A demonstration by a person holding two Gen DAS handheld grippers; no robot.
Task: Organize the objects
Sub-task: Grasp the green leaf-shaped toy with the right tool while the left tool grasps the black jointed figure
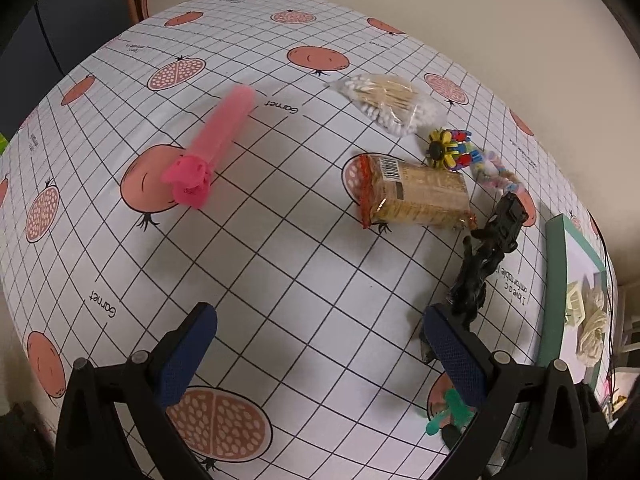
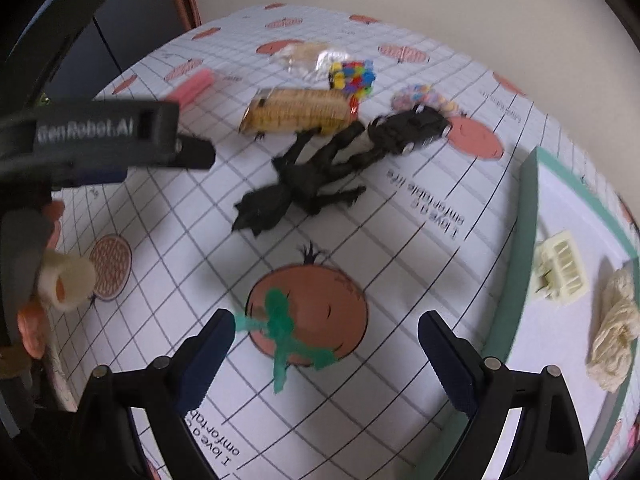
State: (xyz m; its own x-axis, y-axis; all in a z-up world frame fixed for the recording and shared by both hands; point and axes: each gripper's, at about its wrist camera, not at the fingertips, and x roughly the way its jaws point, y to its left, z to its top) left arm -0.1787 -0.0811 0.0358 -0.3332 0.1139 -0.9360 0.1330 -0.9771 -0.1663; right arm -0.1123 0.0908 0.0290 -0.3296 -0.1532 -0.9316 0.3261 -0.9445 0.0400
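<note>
- Right gripper is hovering wide open, holding nothing, green figure just ahead between its fingers.
- Left gripper is gaping empty too.
- Closing off-centre risks flicking the thin figure away.

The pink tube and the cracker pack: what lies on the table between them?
Nothing: between the pink tube and the cracker pack only bare patterned tablecloth shows, seen most clearly in the left wrist view.

The tablecloth is looking smooth and faintly glossy; the cracker packet is shining in clear film, and the pink tube is showing matt translucent plastic.
</note>
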